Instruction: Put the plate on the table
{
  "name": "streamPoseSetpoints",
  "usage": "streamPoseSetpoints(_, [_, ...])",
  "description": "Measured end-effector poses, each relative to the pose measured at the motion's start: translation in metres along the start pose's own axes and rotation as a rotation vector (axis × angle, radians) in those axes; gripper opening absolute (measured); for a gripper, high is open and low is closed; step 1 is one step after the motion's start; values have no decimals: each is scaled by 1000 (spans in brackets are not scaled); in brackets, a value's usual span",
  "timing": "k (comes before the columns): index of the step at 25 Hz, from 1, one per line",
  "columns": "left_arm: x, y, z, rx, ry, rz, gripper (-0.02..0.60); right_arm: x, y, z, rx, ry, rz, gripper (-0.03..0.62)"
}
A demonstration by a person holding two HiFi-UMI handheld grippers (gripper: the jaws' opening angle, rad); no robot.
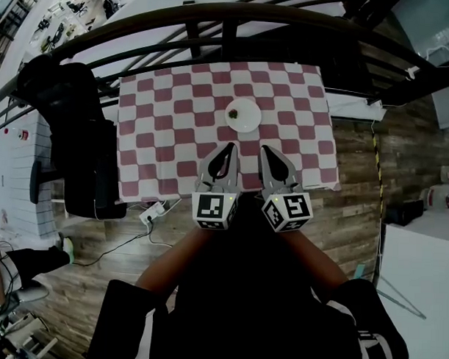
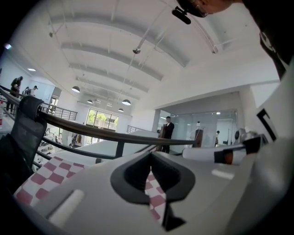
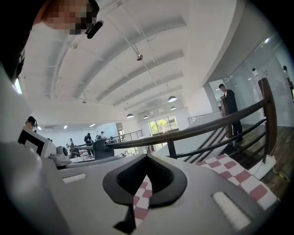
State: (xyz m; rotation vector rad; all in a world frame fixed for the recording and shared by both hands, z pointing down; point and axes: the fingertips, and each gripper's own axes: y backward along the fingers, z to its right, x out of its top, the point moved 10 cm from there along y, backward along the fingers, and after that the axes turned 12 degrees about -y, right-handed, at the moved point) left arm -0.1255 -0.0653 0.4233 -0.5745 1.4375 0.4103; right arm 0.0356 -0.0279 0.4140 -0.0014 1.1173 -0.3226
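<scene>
- The plate (image 1: 243,115) rests on the bench (image 1: 149,128), mid-cloth and toward the far edge. A small dark bit lies on it that I cannot identify.
- Judged from this, the placing is done, and little seems left but to draw back.
- The left tool (image 1: 228,149) and right tool (image 1: 267,150) hover near the plate, apart from it, each with jaws together and nothing held.
- Only the head view shows the plate. The gripper views show closed jaws, checked cloth and a railing (image 3: 206,124).

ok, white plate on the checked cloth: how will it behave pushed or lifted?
The plate looks rigid and shallow, so it probably won't flex or tip. Pushed, it may bunch the cloth. The small item on it could slide if tilted.
</scene>
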Motion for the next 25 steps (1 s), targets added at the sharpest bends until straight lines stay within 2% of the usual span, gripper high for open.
streamPoseSetpoints(6, [-3,13,-3,9,-3,11,9,-5,6,-12,-4,39,8,-3])
streamPoseSetpoints(25, [-11,13,-9,-26,7,-18,9,-19,0,-26,7,19,-7,-2])
